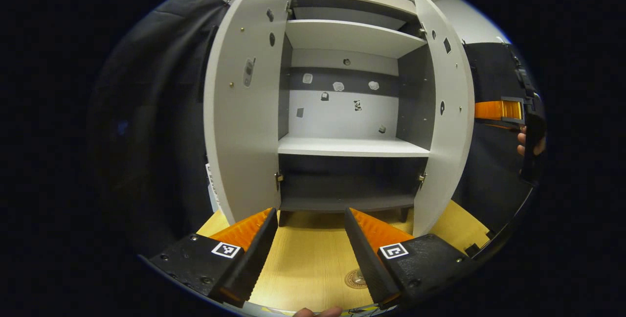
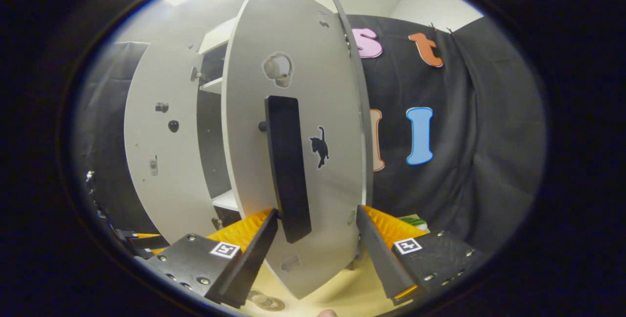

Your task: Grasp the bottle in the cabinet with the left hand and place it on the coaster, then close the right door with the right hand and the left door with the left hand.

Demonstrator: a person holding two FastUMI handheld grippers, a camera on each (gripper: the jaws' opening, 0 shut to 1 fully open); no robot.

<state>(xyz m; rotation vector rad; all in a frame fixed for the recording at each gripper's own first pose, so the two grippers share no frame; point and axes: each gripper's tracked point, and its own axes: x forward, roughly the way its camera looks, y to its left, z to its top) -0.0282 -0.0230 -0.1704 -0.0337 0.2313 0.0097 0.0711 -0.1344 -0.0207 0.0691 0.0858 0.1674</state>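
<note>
Left gripper [image 1: 311, 238] is spread wide and holds nothing; its fingers hover above the wooden surface [image 1: 303, 263] in front of the cabinet [image 1: 349, 38], clear of both doors. Cabinet stands open: left door [image 1: 242, 126] and right door [image 1: 447, 131] are both swung outward, and the shelves [image 1: 352, 147] inside carry no bottle that I can make out. Small stickers dot the back panel. Coaster [image 1: 356, 279], a round disc, lies on the surface between the left gripper's fingers, partly hidden by the right-hand finger; what stands on it cannot be told from here. Right gripper [image 2: 318, 231] is also spread wide, gripping nothing; its fingers straddle the lower end of the dark vertical handle [image 2: 287, 170] on the right door [image 2: 293, 111], which fills the space just ahead. Whether either finger touches the handle or the door panel cannot be told. From the left gripper view, the right gripper [image 1: 503, 110] sits just beyond the right door's outer edge, with a hand [image 1: 524, 143] on its grip.
</note>
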